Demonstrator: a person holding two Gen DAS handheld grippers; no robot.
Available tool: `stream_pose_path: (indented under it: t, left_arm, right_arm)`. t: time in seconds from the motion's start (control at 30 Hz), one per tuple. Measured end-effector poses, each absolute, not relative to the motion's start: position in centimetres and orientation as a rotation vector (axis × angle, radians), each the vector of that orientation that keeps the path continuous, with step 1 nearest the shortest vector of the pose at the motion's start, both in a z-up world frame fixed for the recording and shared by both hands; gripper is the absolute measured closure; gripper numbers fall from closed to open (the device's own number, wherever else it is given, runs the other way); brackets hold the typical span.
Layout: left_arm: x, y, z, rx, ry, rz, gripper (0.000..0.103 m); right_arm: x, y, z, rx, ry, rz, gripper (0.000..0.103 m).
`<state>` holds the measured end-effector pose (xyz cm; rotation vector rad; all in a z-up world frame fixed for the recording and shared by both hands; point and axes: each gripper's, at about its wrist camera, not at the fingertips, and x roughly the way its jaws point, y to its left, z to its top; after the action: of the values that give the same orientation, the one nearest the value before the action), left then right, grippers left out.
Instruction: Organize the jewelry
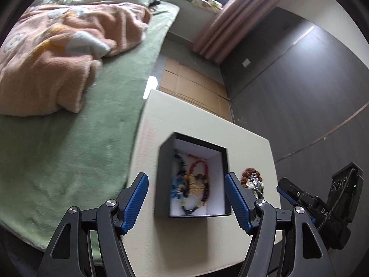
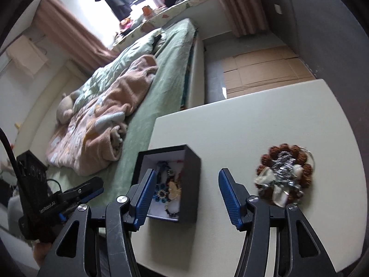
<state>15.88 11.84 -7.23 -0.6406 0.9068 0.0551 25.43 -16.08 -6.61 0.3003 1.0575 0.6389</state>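
A tangle of jewelry awaits sorting: the brown bead bracelet (image 2: 284,175), heaped with a silver piece and pale stones, lies on the counter (image 2: 253,124) well to the right of the black box (image 2: 192,184), which already holds several strands. Your right gripper (image 2: 184,198) hovers with jaws wide and empty over the bare counter between box and bracelet; the pile sits just outside its right jaw. Your left gripper (image 1: 186,202), jaws also wide and empty, frames the box without touching it. Expect the pile to be light, loose and slippery, likely to sag or shed pieces; take the bead ring at its rim, not the dangling stones.
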Motion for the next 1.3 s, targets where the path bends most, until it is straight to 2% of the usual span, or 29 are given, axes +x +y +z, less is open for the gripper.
stream_pose_path:
  t: [0.37,0.53,0.57,0.63,0.83,0.93,0.97,1.07,1.1,1.3]
  left_arm:
    - [20.6,2.6,-7.8,-0.506,0.980,-0.104,0.034]
    - [21.7,0.1,-9.1,-0.491,1.017,-0.131,0.050]
    - [21.9,-0.3,-9.4,-0.478,1.025,-0.133,0.056]
    - [22.1,-0.9,-9.7,-0.468,1.037,-0.135,0.059]
    - [22.4,-1.3,-10.4,-0.471,1.057,-0.132,0.060]
    - [22.9,-1.2,-10.1,-0.464,1.052,-0.129,0.060]
    - [23.1,-1.1,-10.0,-0.459,1.052,-0.129,0.059]
    - [23.8,-1.3,-9.6,-0.441,1.051,-0.139,0.060]
    - [24.1,-1.5,-9.5,-0.431,1.051,-0.138,0.060]
    - [26.0,-2.6,-9.4,-0.363,1.073,-0.147,0.059]
  right_arm:
    - [26.1,-25.4,-9.3,0.427,1.084,0.443,0.047]
    - [26.0,-27.7,-11.5,0.455,1.107,0.390,0.047]
    - [26.0,-27.9,-11.8,0.456,1.112,0.388,0.049]
    - [26.3,-27.8,-12.8,0.462,1.128,0.401,0.055]
    - [27.4,-25.6,-15.8,0.442,1.184,0.437,0.060]
    - [27.9,-24.7,-16.6,0.432,1.173,0.439,0.066]
    - [28.1,-24.4,-16.7,0.429,1.180,0.448,0.069]
    - [28.2,-24.4,-16.9,0.466,1.186,0.486,0.089]
    - [28.1,-24.5,-16.8,0.462,1.183,0.486,0.091]
    - [26.2,-26.5,-15.0,0.545,1.113,0.525,0.091]
